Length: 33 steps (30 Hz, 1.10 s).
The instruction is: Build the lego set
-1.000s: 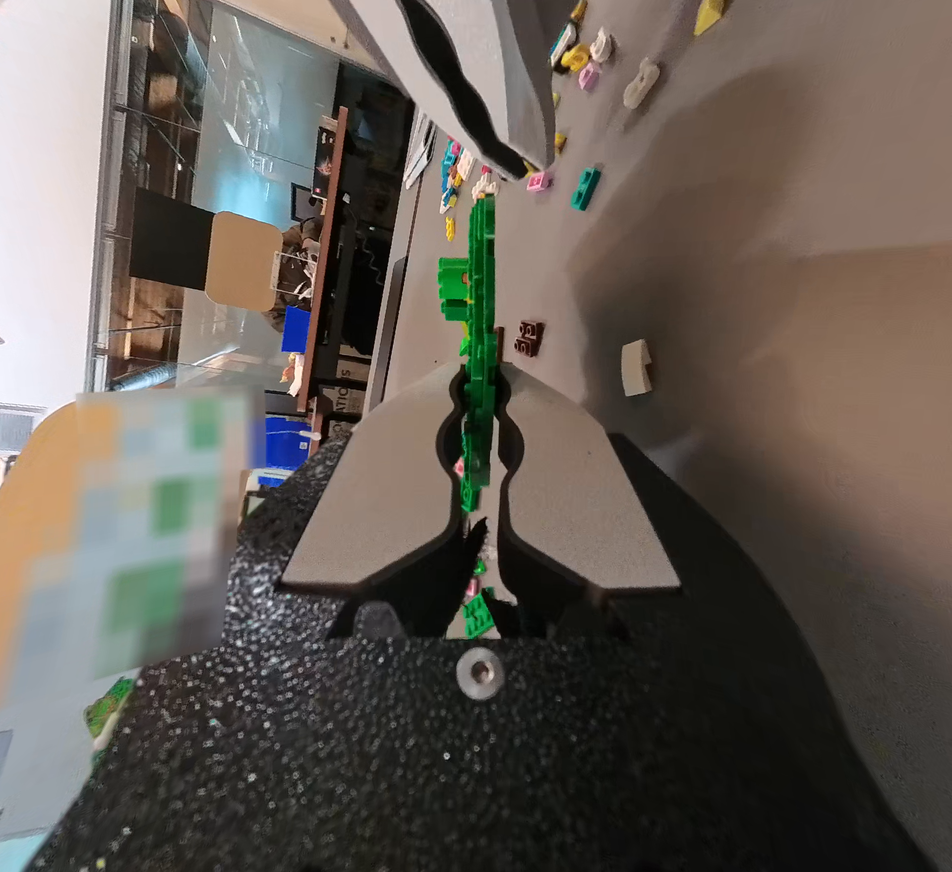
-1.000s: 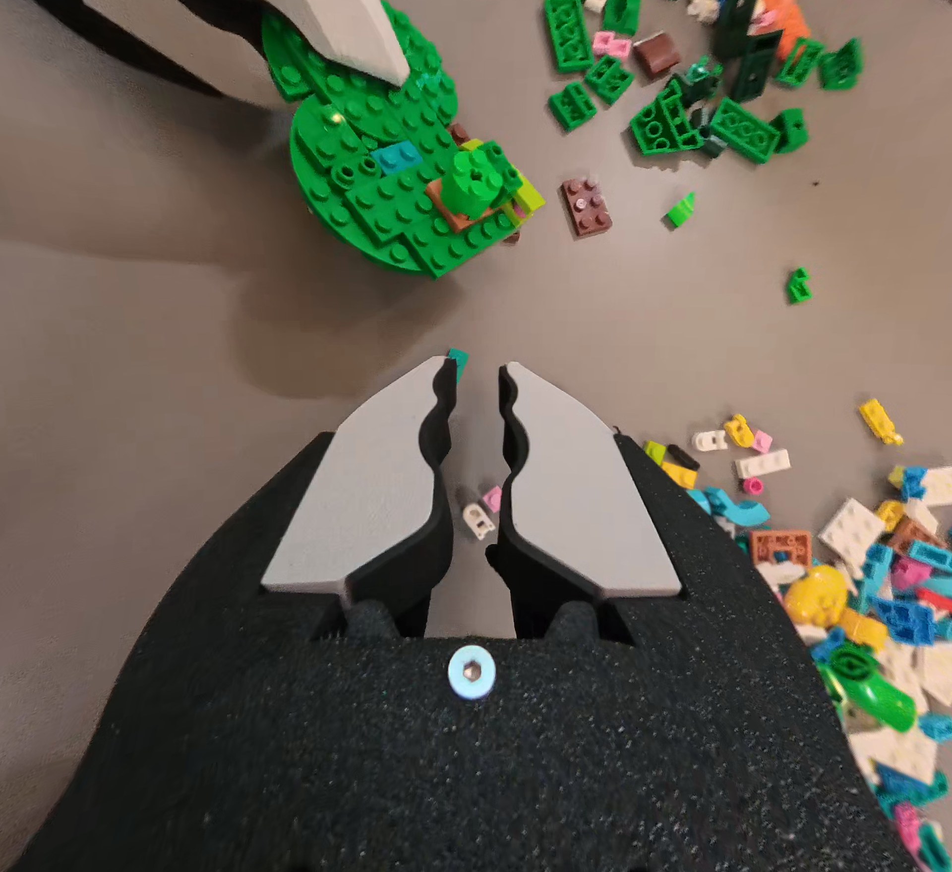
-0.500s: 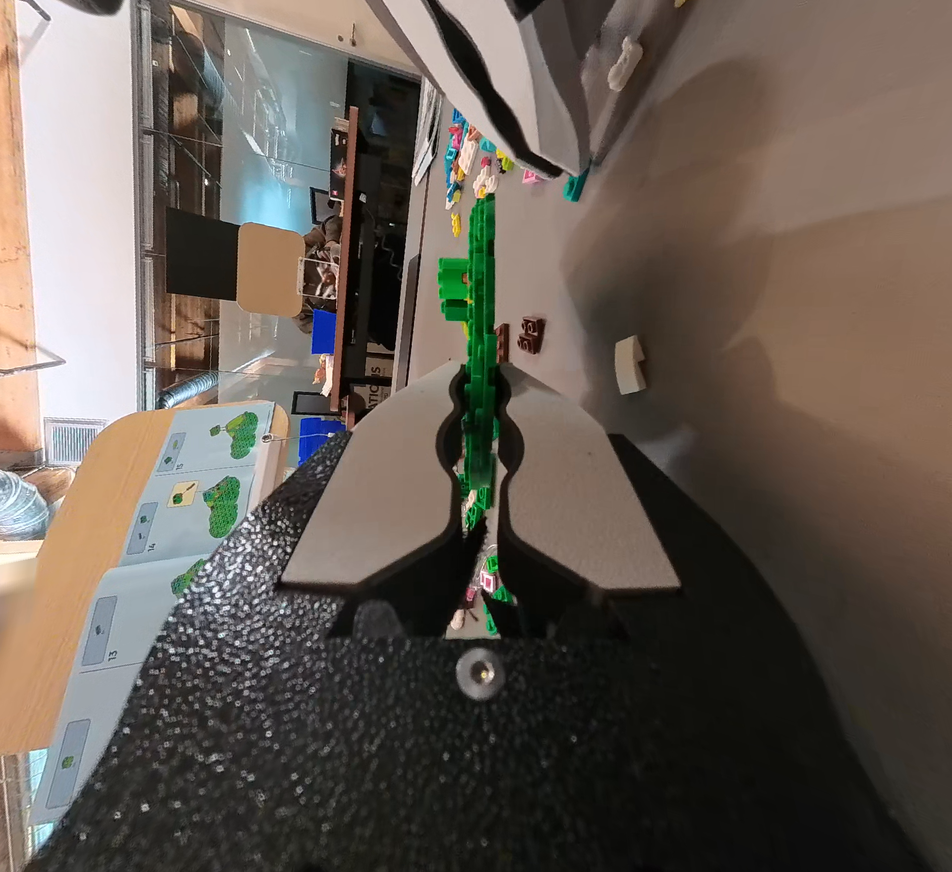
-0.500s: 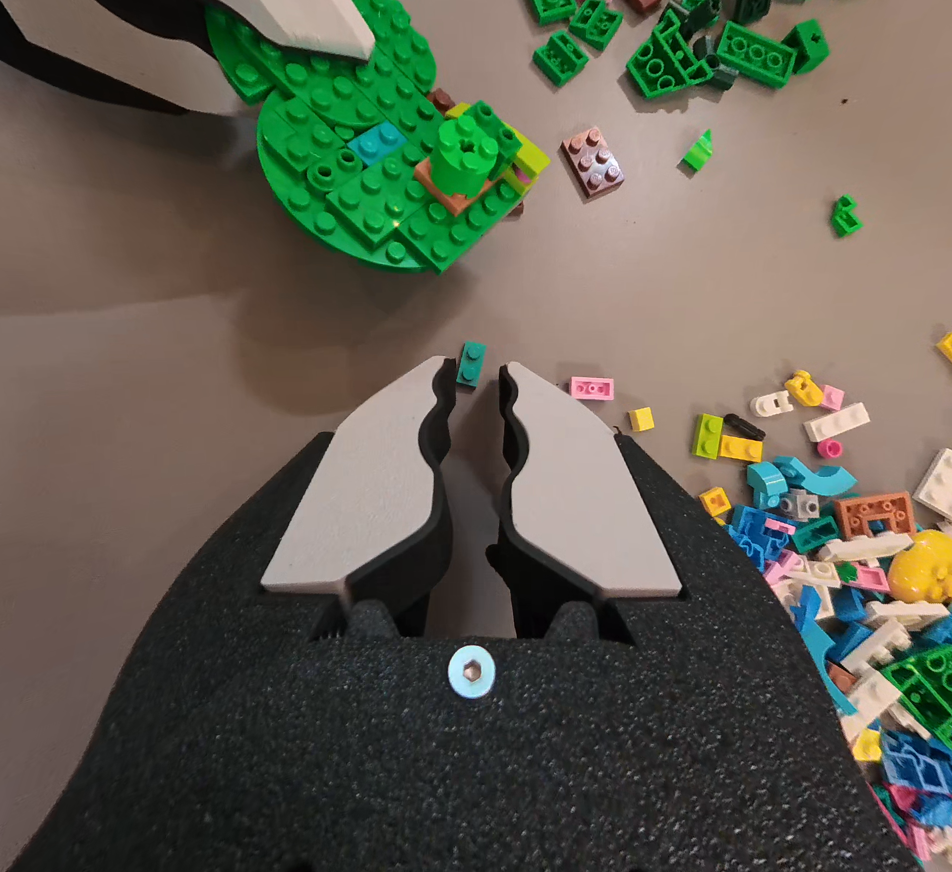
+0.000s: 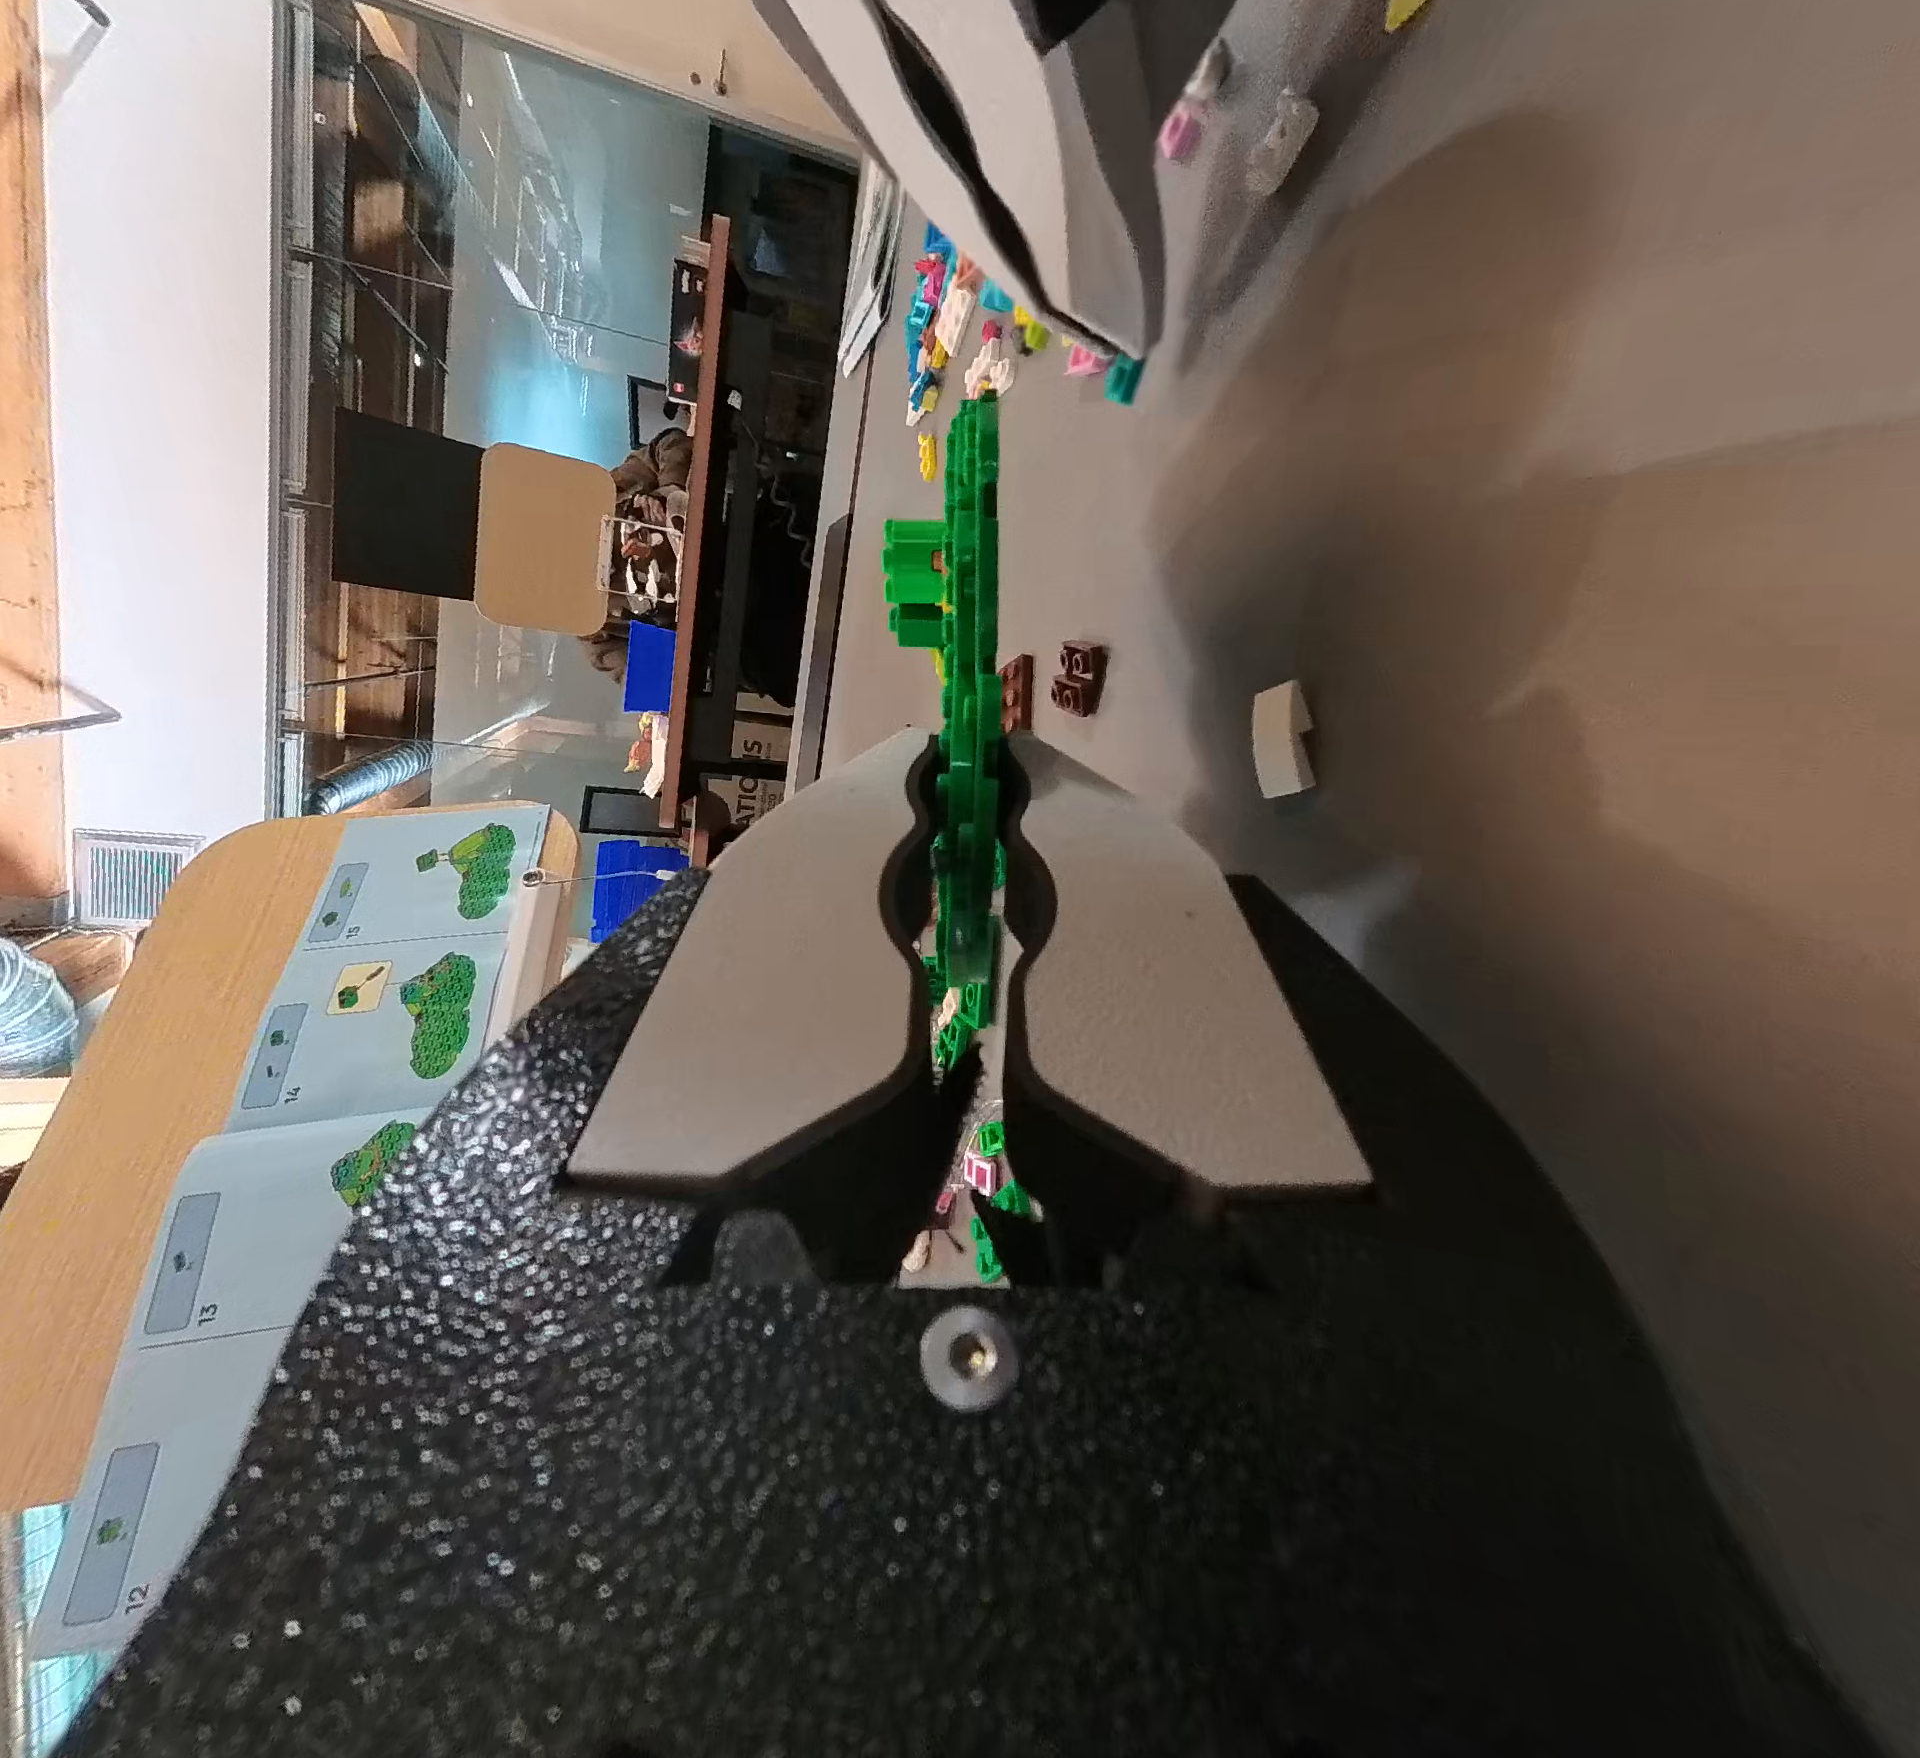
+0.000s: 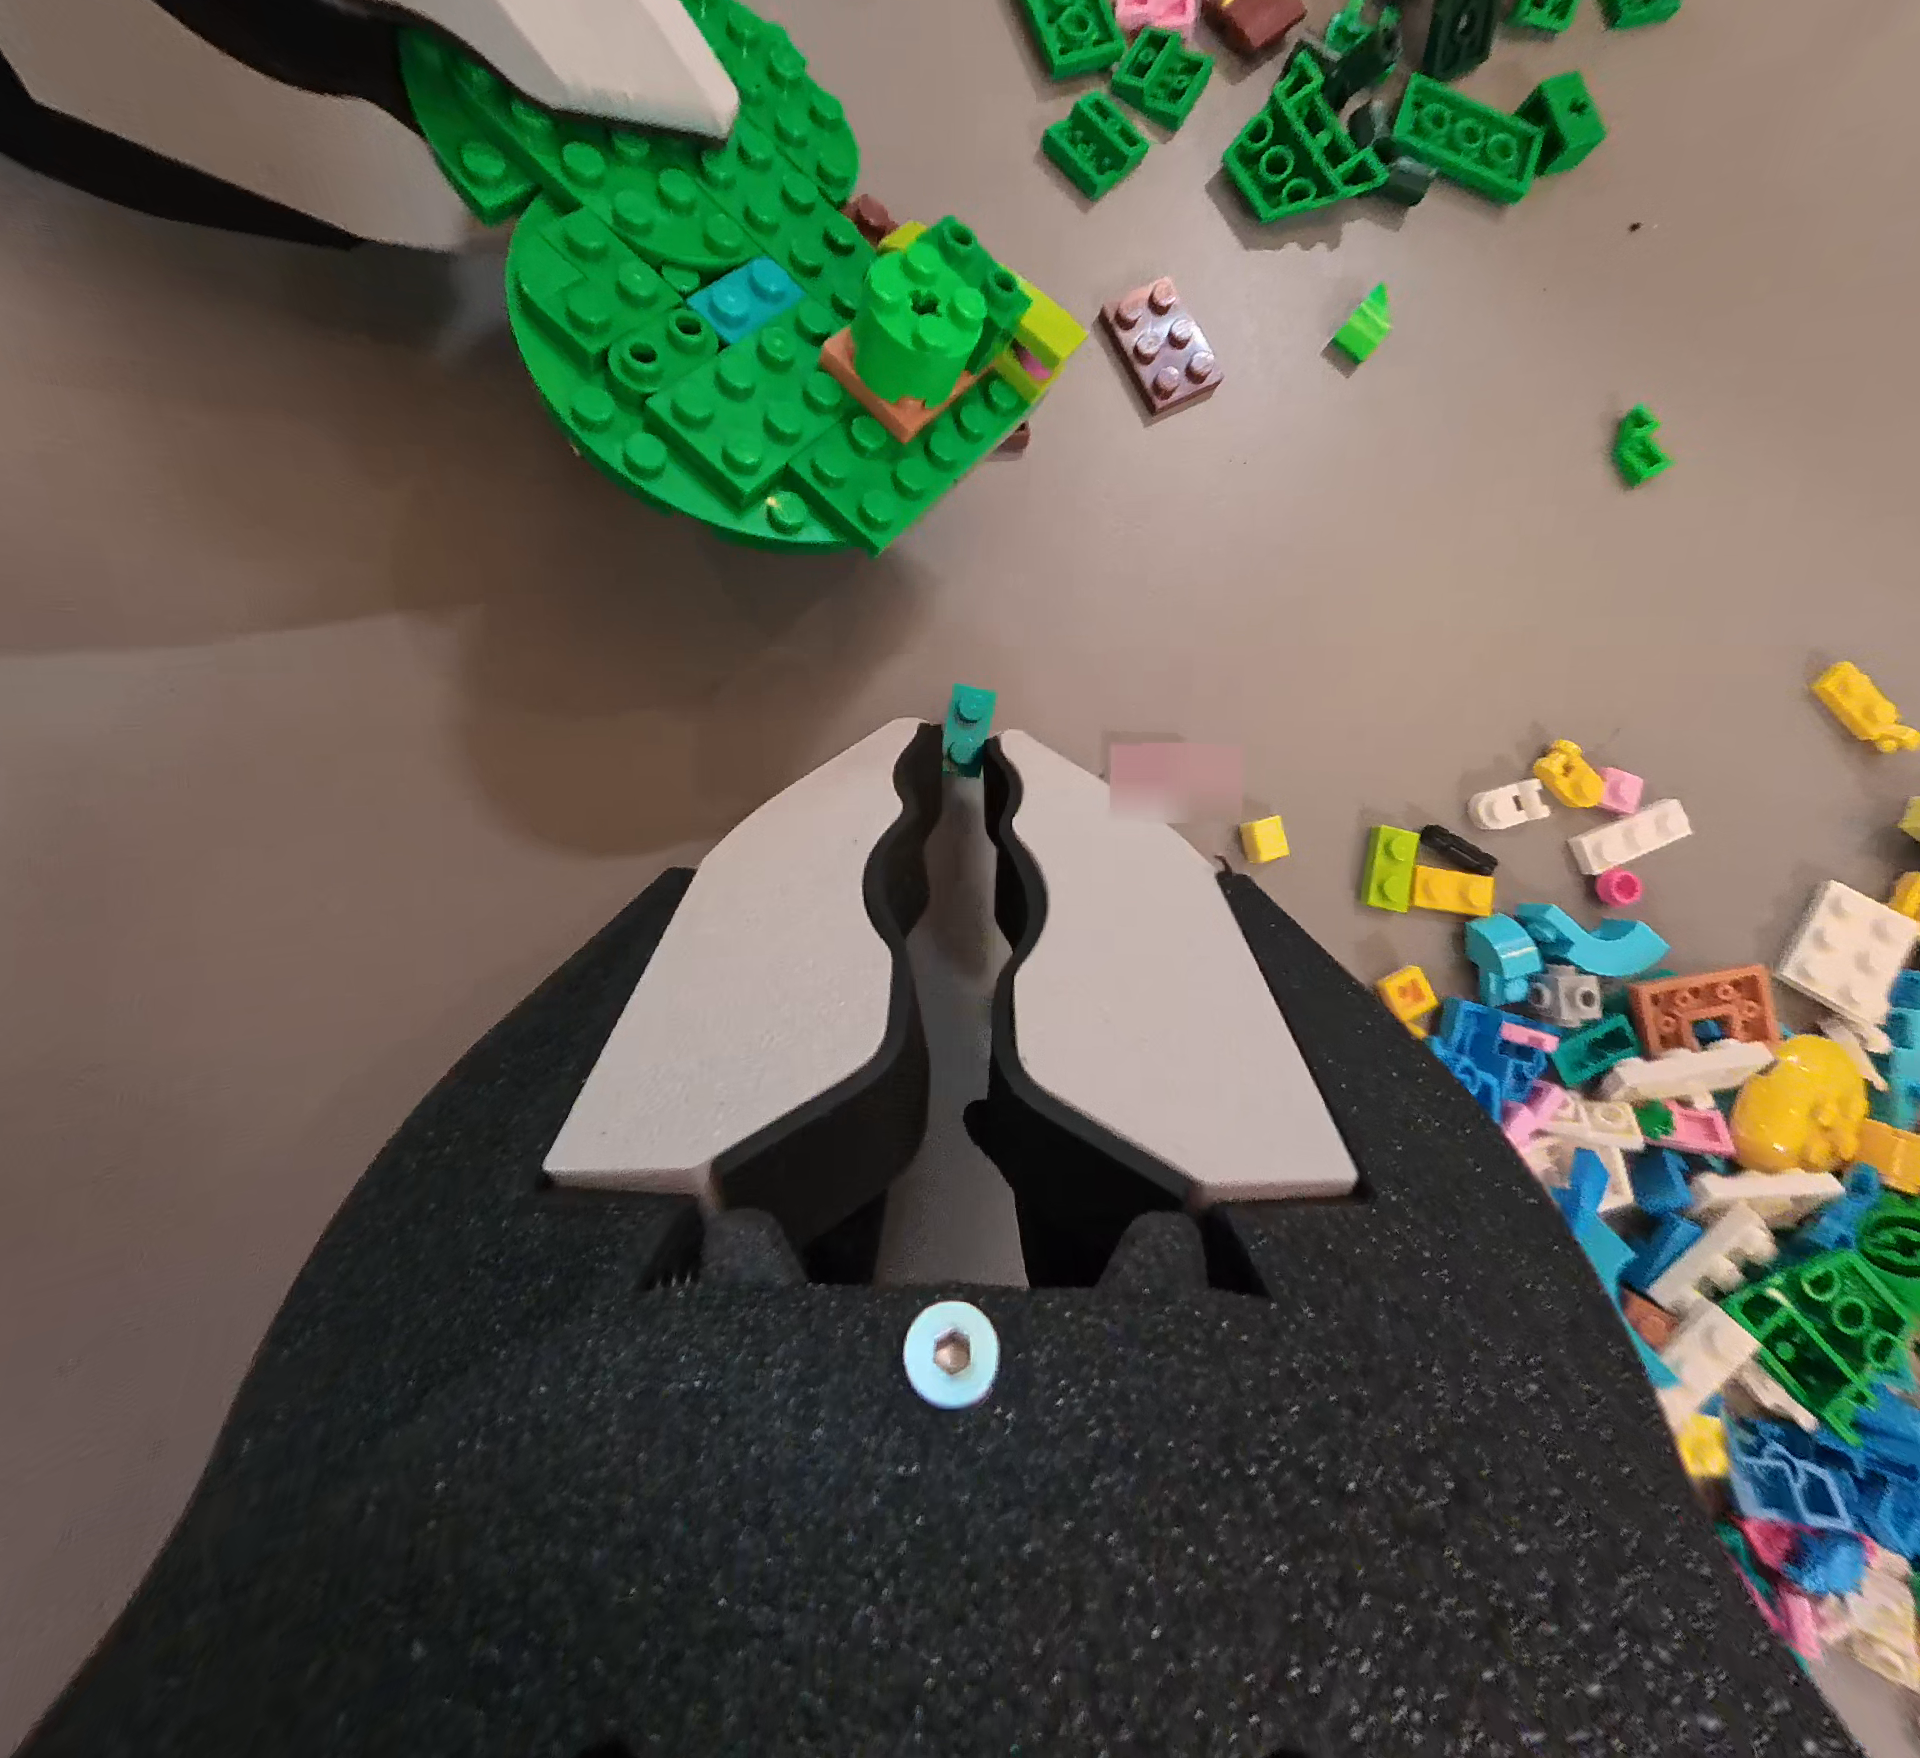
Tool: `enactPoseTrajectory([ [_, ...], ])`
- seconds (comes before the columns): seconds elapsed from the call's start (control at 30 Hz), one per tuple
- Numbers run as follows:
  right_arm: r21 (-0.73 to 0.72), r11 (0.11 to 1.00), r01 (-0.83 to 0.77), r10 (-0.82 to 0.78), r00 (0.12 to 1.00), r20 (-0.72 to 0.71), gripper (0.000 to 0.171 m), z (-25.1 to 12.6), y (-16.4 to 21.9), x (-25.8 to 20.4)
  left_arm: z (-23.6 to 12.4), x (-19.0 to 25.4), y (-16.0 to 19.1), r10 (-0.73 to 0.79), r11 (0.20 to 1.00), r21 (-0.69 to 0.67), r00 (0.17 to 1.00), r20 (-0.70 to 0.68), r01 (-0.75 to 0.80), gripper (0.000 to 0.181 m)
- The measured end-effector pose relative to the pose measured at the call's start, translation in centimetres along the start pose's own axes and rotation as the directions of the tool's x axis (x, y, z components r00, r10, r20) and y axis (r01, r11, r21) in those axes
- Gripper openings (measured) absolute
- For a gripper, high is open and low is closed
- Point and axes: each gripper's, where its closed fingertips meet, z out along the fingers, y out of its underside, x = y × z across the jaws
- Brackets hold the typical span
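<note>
The green round lego build (image 6: 707, 306) lies on the grey table, with a teal plate and a small green stack on a brown plate on top. My left gripper (image 5: 971, 742) is shut on the build's edge, which shows edge-on (image 5: 971, 565) between its fingers. The left gripper's fingers (image 6: 561, 15) also show at the top left of the right wrist view. My right gripper (image 6: 961, 740) is shut on a small teal plate (image 6: 971, 706) at its tips, just in front of the build. The right gripper's fingers (image 5: 997, 98) show at the top of the left wrist view.
Loose green bricks (image 6: 1351, 98) lie at the far right and a mixed coloured pile (image 6: 1714, 1085) at the near right. A brown 2x3 plate (image 6: 1162, 344) lies beside the build. An open instruction booklet (image 5: 343, 981) rests on a wooden board at the left. The gap from one gripper's tips to the other's is roughly 9 centimetres.
My right gripper has closed its fingers on the small teal plate and moved a little nearer the green build. My left gripper keeps its hold on the build.
</note>
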Motion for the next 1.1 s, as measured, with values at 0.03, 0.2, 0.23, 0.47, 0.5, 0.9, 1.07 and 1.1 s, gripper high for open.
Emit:
enactPoseTrajectory([
  [0.03, 0.012, 1.000, -0.003, 0.003, 1.000, -0.008, 0.007, -0.2, -0.2, 0.2, 0.0, 0.0, 0.0, -0.001, 1.000, 0.001, 1.000, 0.001, 0.001, 0.008],
  [0.2, 0.078, 0.997, 0.022, -0.019, 0.999, -0.041, 0.007, -1.4, -1.6, 0.9, -0.2, -0.3, -0.2, -0.022, 1.000, 0.021, 1.000, 0.010, 0.022, 0.008],
  [0.23, 0.088, 0.996, 0.026, -0.022, 0.999, -0.047, 0.007, -1.6, -1.9, 1.0, -0.2, -0.3, -0.2, -0.026, 0.999, 0.023, 1.000, 0.011, 0.025, 0.008],
  [0.47, 0.121, 0.992, 0.047, -0.039, 0.997, -0.062, 0.007, -2.8, -2.8, 1.2, -0.6, -0.7, -0.7, -0.009, 0.999, 0.048, 0.999, 0.041, 0.007, 0.008],
  [0.5, 0.125, 0.991, 0.047, -0.040, 0.997, -0.062, 0.007, -2.9, -2.9, 1.2, -0.6, -0.7, -0.7, -0.008, 0.999, 0.046, 0.999, 0.044, 0.006, 0.008],
  [0.9, 0.203, 0.979, -0.028, 0.050, 0.993, -0.105, 0.007, -3.8, -5.0, 2.0, -0.5, -1.6, 0.2, 0.028, 0.999, -0.032, 0.994, 0.110, -0.025, 0.008],
  [1.07, 0.264, 0.953, -0.151, 0.173, 0.983, -0.063, 0.007, -4.0, -6.9, 2.0, -0.3, -1.6, 0.5, 0.119, 0.989, -0.099, 0.983, 0.137, -0.106, 0.008],
  [1.1, 0.274, 0.946, -0.171, 0.193, 0.980, -0.053, 0.007, -4.0, -7.2, 2.0, -0.3, -1.6, 0.5, 0.128, 0.988, -0.105, 0.982, 0.141, -0.114, 0.008],
])
